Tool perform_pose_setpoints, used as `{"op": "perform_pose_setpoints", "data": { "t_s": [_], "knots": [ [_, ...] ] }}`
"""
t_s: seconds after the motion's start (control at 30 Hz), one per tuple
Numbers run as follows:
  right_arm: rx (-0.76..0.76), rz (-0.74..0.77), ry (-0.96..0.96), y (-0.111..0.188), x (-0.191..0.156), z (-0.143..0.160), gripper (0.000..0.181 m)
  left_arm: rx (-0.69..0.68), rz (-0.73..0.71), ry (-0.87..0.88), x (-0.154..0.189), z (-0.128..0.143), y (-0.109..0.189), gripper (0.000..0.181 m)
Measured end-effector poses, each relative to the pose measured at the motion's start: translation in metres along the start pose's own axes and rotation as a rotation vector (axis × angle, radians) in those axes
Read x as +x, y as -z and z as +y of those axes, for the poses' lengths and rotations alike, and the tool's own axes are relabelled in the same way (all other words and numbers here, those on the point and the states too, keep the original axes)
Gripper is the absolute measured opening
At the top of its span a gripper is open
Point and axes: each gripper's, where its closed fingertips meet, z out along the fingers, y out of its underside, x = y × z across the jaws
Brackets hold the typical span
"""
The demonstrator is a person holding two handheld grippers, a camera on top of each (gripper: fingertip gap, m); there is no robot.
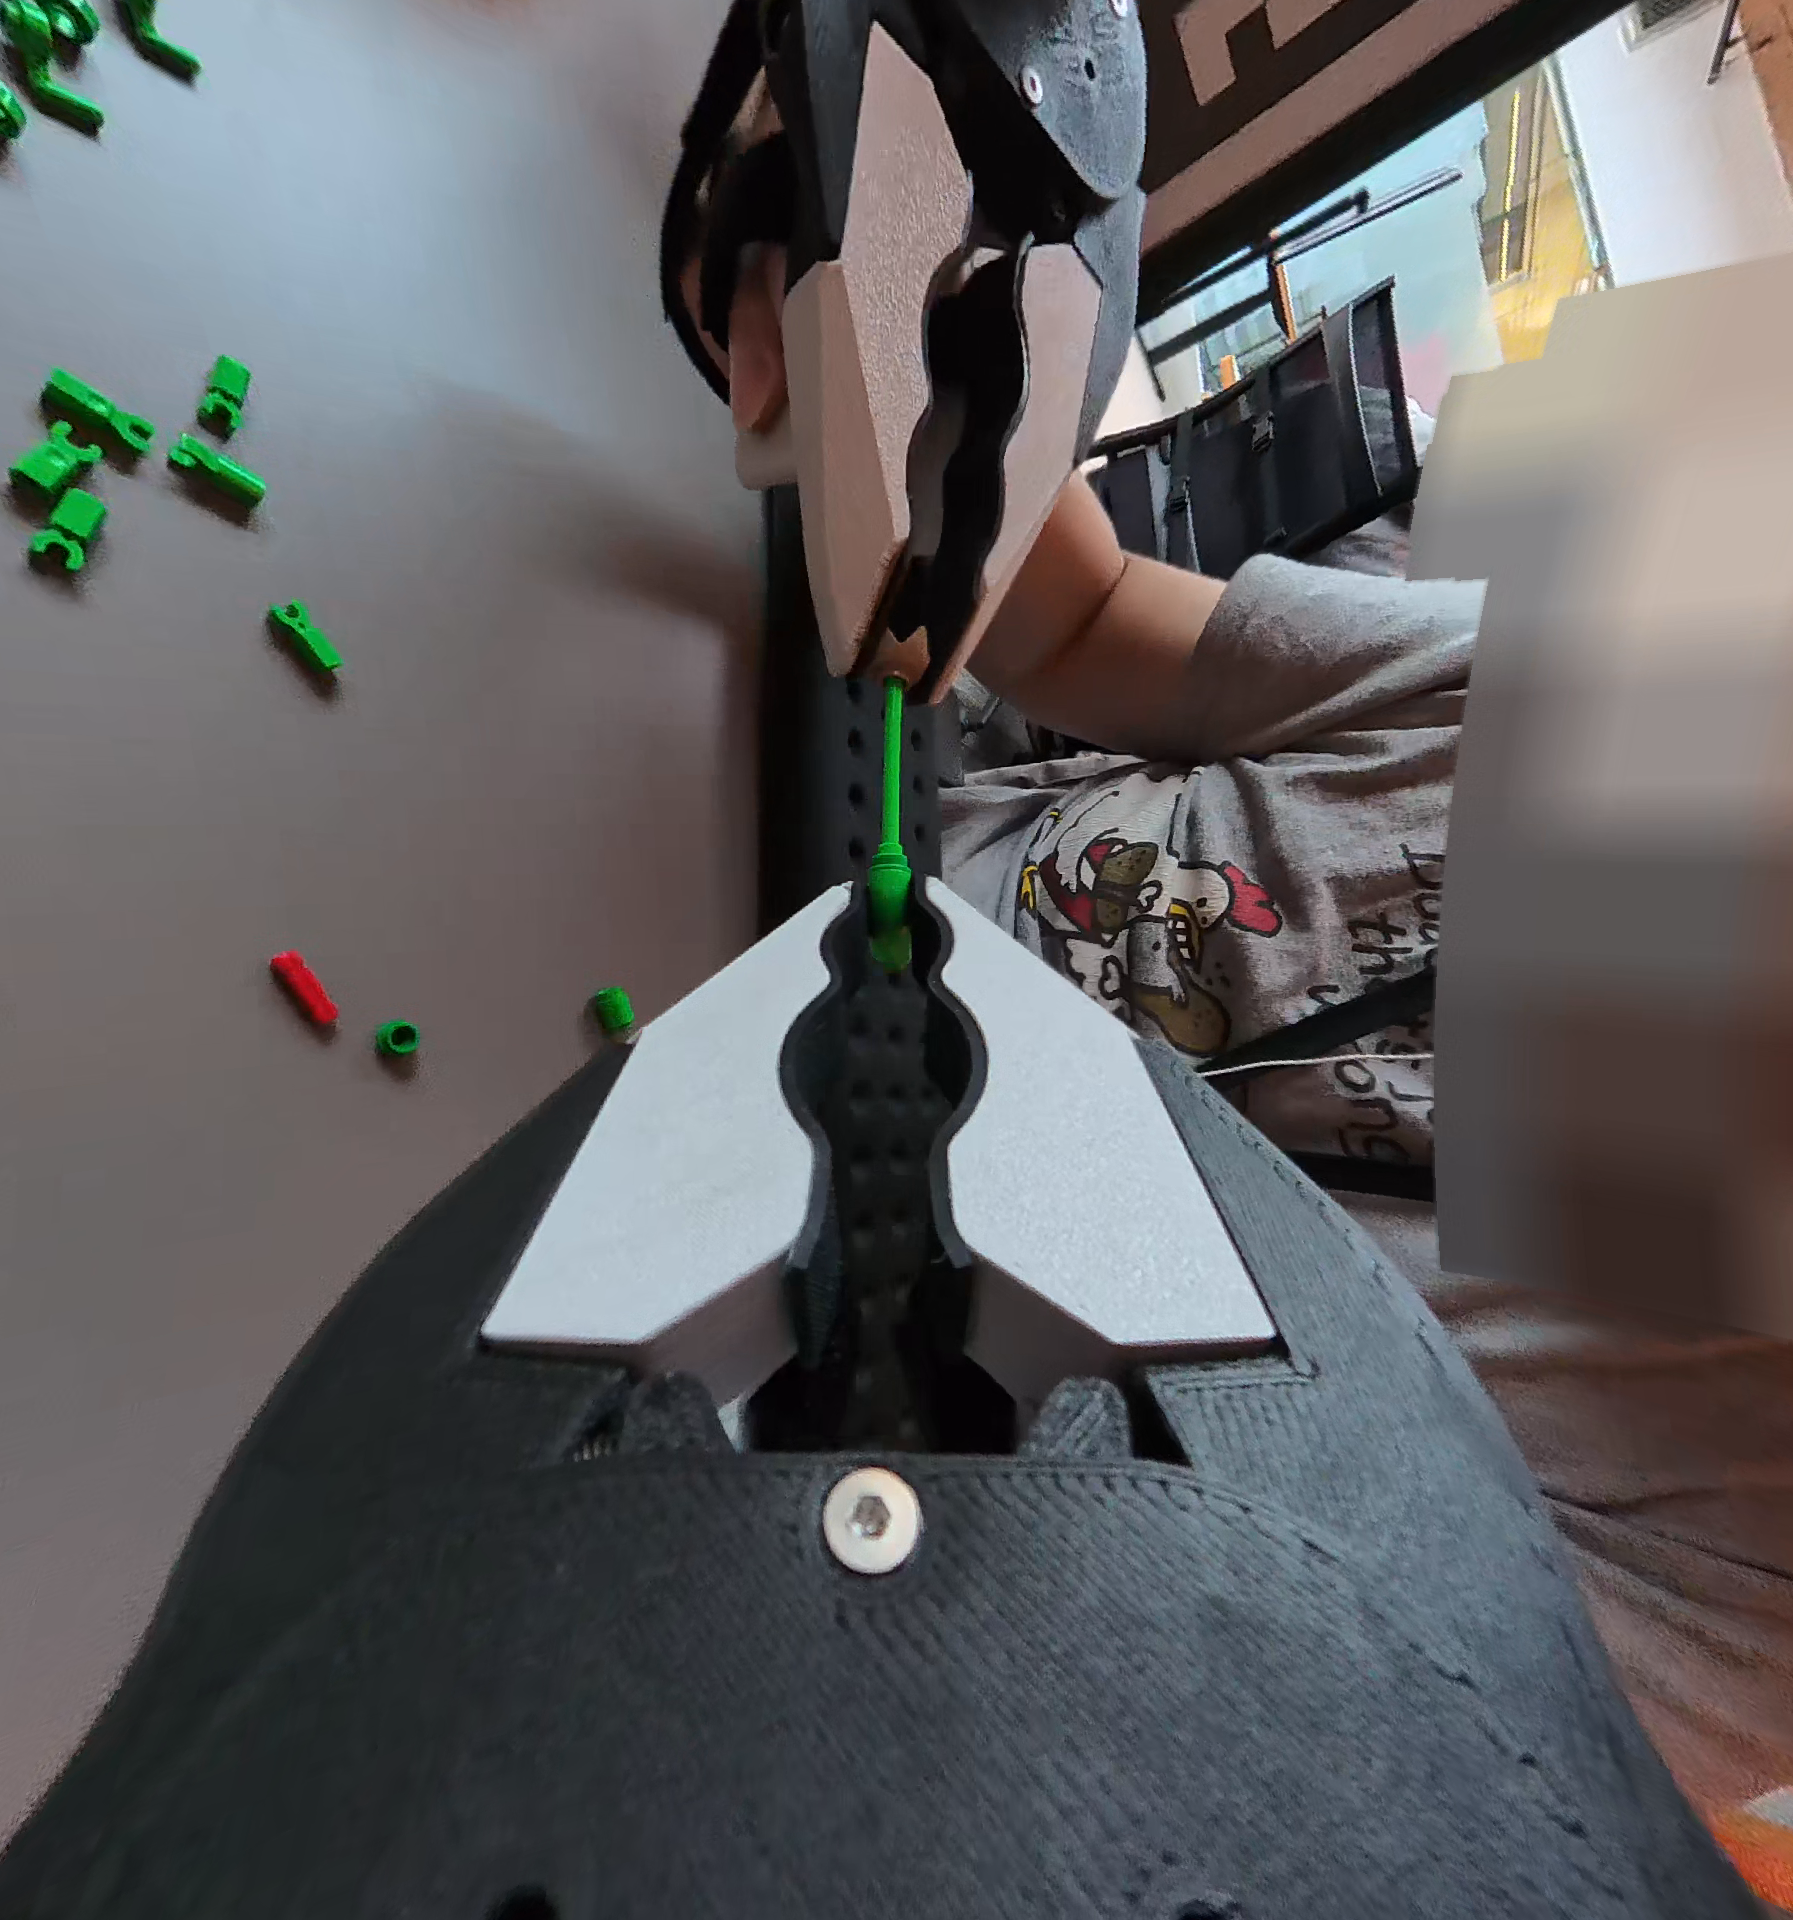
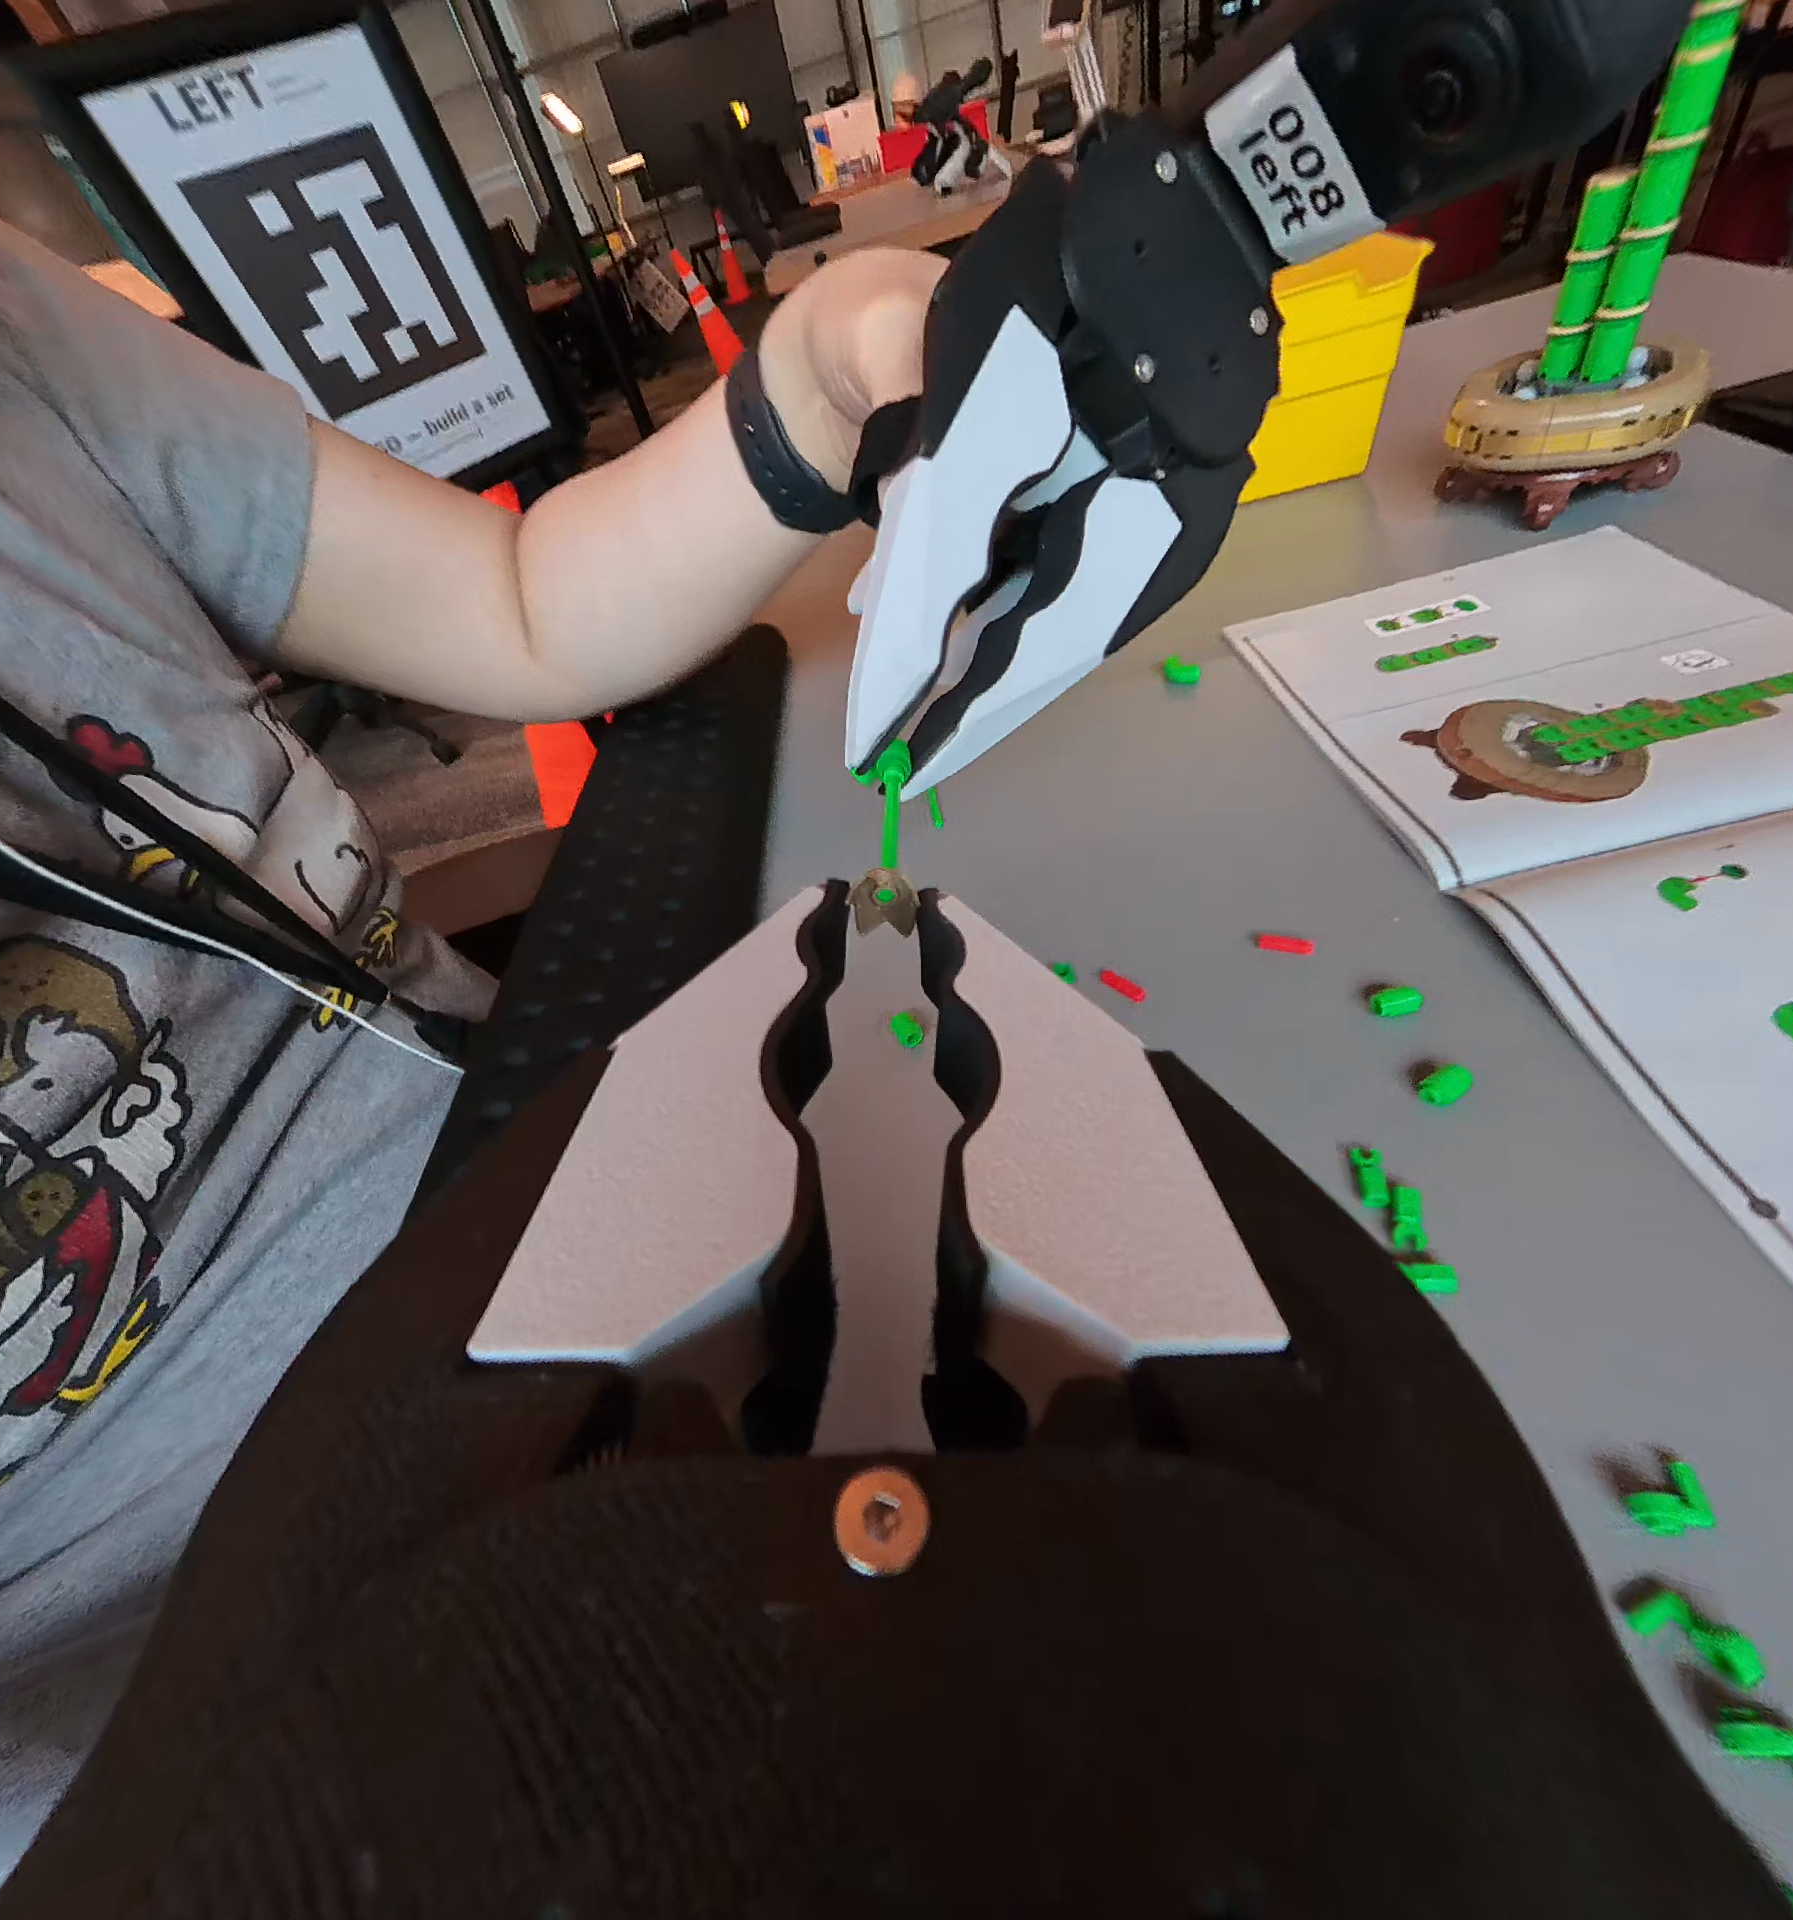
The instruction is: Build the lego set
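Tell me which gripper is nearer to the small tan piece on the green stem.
Right. The right gripper pinches the tan piece between its tips. The left gripper holds the green stem at the opposite end, a stem's length away from it.

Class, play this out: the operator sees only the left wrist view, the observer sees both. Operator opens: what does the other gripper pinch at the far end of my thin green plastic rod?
Observer: The right gripper pinches a small tan petal-edged cap; the thin green plastic rod meets its centre.
Operator: Is any guide nearby?
Observer: Yes, an open white instruction booklet lies on the grey table, to the right.
Operator: Any finished part?
Observer: A green bamboo-like model on a round tan base stands upright behind the booklet.
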Motion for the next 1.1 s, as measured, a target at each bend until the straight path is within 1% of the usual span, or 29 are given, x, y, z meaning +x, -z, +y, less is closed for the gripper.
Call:
{"op": "perform_pose_setpoints", "data": {
  "t_s": [0.07, 0.17, 0.3, 0.4, 0.5, 0.6, 0.7, 0.77, 0.9, 1.1],
  "knots": [
    [-0.013, 0.017, 0.011, -0.004, -0.004, 0.004, 0.011, 0.024, -0.002, 0.001, 0.000, 0.006, -0.002, 0.005],
    [-0.012, -0.001, 0.006, -0.007, -0.003, 0.000, 0.011, 0.075, 0.037, 0.006, 0.000, 0.006, 0.002, 0.005],
    [-0.054, -0.060, -0.008, -0.012, 0.008, 0.000, 0.011, 0.073, 0.033, 0.006, -0.008, 0.008, 0.008, 0.005],
    [-0.003, -0.098, -0.033, -0.015, 0.010, -0.003, 0.011, 0.105, 0.080, 0.007, -0.008, 0.009, 0.011, 0.005],
    [-0.006, -0.100, -0.048, -0.022, 0.010, 0.007, 0.011, 0.098, 0.092, 0.029, -0.017, 0.021, 0.005, 0.005],
    [-0.012, -0.077, -0.104, -0.029, 0.005, 0.021, 0.011, 0.104, 0.112, 0.056, -0.021, 0.034, -0.002, 0.005],
    [-0.033, -0.051, -0.076, -0.036, -0.007, 0.030, 0.011, 0.083, 0.145, 0.062, -0.019, 0.050, -0.010, 0.005],
    [-0.040, -0.044, -0.085, -0.041, -0.010, 0.035, 0.011, 0.080, 0.164, 0.068, -0.021, 0.056, -0.011, 0.005],
    [-0.006, -0.037, -0.111, -0.042, -0.005, 0.037, 0.010, 0.099, 0.193, 0.095, -0.027, 0.055, -0.011, 0.005],
    [0.001, -0.106, -0.214, -0.041, -0.003, 0.037, 0.010, 0.104, 0.215, 0.093, -0.027, 0.054, -0.012, 0.005]
  ]
}}
